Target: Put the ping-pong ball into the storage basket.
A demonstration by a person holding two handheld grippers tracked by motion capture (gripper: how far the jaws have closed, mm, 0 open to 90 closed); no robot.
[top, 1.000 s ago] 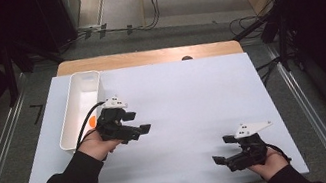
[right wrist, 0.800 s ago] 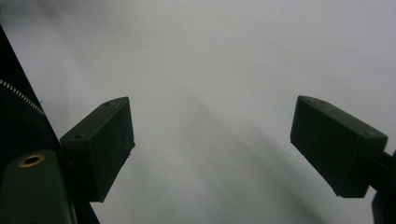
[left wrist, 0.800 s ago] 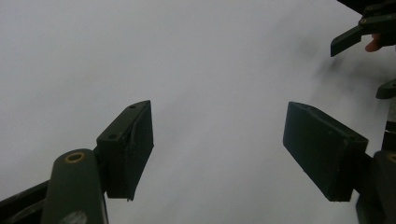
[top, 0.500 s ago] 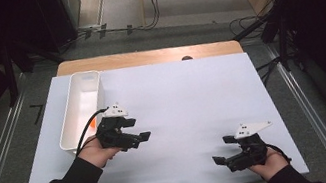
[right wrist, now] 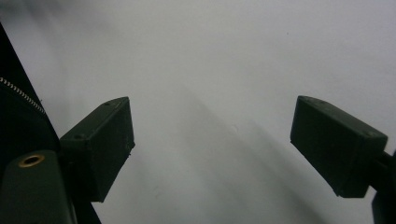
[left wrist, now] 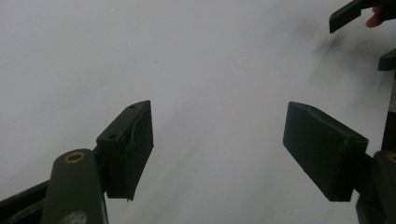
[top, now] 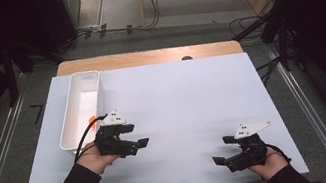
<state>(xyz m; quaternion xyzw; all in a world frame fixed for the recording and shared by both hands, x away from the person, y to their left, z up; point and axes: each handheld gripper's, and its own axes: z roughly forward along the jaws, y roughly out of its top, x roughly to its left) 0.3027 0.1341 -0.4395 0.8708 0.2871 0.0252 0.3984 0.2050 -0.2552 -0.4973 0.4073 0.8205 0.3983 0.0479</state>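
Tongs L [top: 136,145] & R [top: 220,160] both agape, empty, over white table [top: 182,98]; white bin [top: 80,111] nr L.

R gripper [right wrist: 212,144] jaws wide apart, nothing btwn, over white table [right wrist: 224,60]

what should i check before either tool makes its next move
1. Left tool open, nothing between its jaws: ok.
2. Right tool open and empty: ok.
3. The two tools well apart over the white table: ok.
4. White bin upright at the table's left side: ok.
5. What the small orange thing in the bin is: cannot tell.
6. Left tool's cable free of the bin rim: cannot tell.
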